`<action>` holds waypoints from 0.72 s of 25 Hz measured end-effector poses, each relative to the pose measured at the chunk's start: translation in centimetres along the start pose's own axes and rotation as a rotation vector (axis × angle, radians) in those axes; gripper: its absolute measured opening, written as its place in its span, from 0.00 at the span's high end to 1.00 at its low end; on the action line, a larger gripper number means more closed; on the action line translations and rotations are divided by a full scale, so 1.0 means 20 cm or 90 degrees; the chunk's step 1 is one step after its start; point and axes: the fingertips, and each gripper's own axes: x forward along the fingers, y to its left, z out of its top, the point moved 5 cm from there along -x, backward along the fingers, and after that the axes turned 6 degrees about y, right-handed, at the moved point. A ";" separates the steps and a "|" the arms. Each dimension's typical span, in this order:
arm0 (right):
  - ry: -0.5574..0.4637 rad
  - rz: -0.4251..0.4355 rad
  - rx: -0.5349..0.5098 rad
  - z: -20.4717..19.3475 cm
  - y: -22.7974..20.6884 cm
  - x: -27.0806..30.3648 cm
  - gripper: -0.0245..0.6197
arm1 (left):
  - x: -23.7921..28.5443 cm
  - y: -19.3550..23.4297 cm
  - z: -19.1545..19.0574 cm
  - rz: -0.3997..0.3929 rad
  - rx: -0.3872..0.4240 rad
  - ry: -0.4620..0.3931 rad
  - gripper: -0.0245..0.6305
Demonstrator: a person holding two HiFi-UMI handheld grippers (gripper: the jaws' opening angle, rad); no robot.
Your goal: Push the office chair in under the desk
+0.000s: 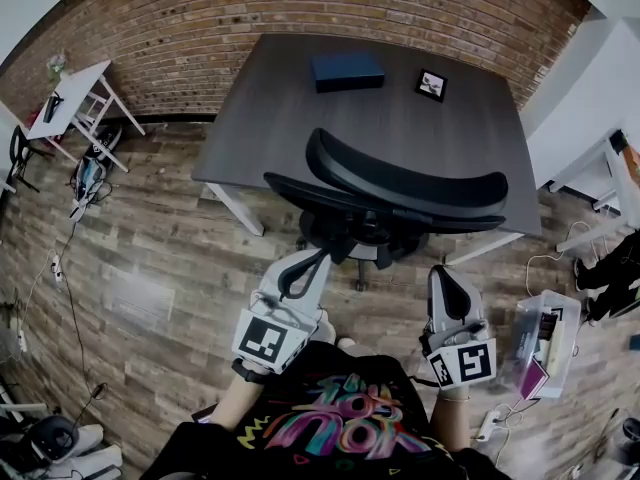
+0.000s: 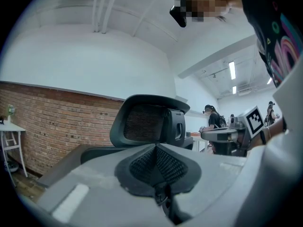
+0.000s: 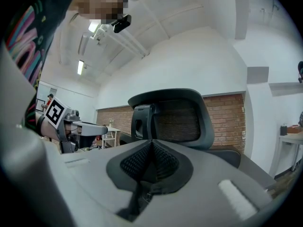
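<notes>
- The office chair [image 1: 400, 193] stands at the near edge of the desk [image 1: 290, 118] with its curved backrest toward us. We cannot tell how much of the seat is already under the desk top.
- We judge the main risk to be an uneven shove. If one side pushes harder than the other, the chair may swivel on its base [image 1: 360, 258] and run along the desk's near edge instead of going under it.
- The backrest is rounded and smooth, so narrow closed tips could slide off it sideways or upward, away from the desk.
- A hard push could knock the chair into the desk and jolt the dark blue box [image 1: 346, 70] and the small framed picture [image 1: 431, 85] near the desk's far edge.
- The left gripper [image 1: 303, 265] has its fingers clenched together with nothing between them. It points level at the backrest from the side away from the desk, and looks just short of touching it.
- The right gripper [image 1: 448, 276] is likewise clenched and empty, near the chair's other side and apart from it.
</notes>
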 end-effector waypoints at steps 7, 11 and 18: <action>0.002 -0.011 0.000 -0.01 -0.01 0.02 0.96 | 0.02 0.02 0.00 -0.006 -0.002 -0.003 0.96; 0.005 -0.013 0.008 -0.02 -0.02 0.02 0.96 | 0.03 0.03 0.01 -0.007 0.001 -0.005 0.96; 0.011 -0.010 0.007 -0.02 -0.02 0.03 0.96 | 0.02 0.03 0.01 -0.004 0.001 -0.001 0.96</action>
